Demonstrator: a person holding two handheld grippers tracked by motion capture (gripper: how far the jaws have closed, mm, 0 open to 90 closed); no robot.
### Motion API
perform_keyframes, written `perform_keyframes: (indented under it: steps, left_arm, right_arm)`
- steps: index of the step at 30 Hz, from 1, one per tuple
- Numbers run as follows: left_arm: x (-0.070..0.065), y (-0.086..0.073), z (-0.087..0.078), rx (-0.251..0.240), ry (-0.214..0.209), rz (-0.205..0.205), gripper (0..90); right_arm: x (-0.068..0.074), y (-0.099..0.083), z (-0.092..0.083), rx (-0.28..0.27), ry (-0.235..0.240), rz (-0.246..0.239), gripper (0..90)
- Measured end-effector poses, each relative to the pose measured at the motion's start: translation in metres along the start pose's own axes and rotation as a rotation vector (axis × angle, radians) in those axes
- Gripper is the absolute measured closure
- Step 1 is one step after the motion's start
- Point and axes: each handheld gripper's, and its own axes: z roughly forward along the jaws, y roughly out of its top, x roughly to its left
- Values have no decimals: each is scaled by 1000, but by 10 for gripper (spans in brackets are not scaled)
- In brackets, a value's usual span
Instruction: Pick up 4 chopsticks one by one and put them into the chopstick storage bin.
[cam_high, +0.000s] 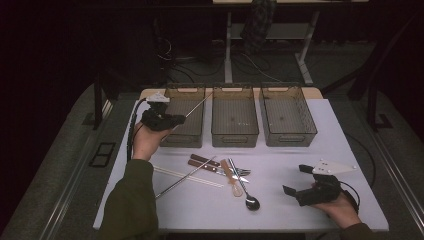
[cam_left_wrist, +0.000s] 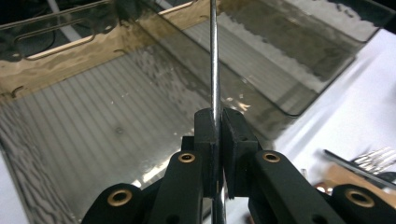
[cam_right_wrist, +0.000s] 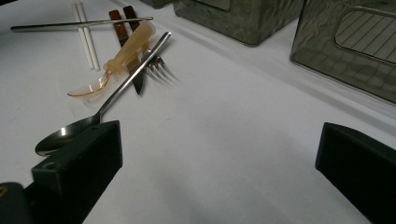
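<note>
My left gripper (cam_high: 176, 119) is held over the near left corner of the left smoky bin (cam_high: 172, 137), shut on a thin metal chopstick (cam_high: 199, 104). The stick slants up and right over that bin. In the left gripper view the jaws (cam_left_wrist: 218, 119) pinch the metal chopstick (cam_left_wrist: 214, 65) upright above the ribbed bin floor (cam_left_wrist: 93, 130). My right gripper (cam_high: 295, 182) rests on the white table at the front right, open with nothing in it. The right gripper view shows its jaws (cam_right_wrist: 219, 163) standing wide apart over bare tabletop.
Three smoky bins stand in a row at the back: left, middle (cam_high: 234, 135) and right (cam_high: 287, 137). Mid-table lies loose cutlery: a metal chopstick (cam_high: 180, 182), white chopsticks (cam_high: 192, 178), brown-handled knives (cam_high: 202, 161), a fork (cam_right_wrist: 154, 65), an amber plastic spoon (cam_high: 233, 181) and a metal spoon (cam_high: 248, 199).
</note>
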Motion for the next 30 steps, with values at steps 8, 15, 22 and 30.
perform_keyframes:
  steps: [8, 15, 22, 30]
  left_arm:
    - [17, -3, 9, -17, 31, -53, 846]
    - [30, -1, 19, 21, 63, -67, 846]
    - [39, 3, 28, 30, 82, -96, 846]
    - [50, 7, 36, 32, 111, -120, 846]
  right_arm:
    - [0, 0, 0, -2, 0, 3, 5]
    - [0, 0, 0, -2, 3, 3, 5]
    - [0, -1, -1, -4, 5, 9, 5]
    - [-1, -1, -2, -10, 6, 11, 5]
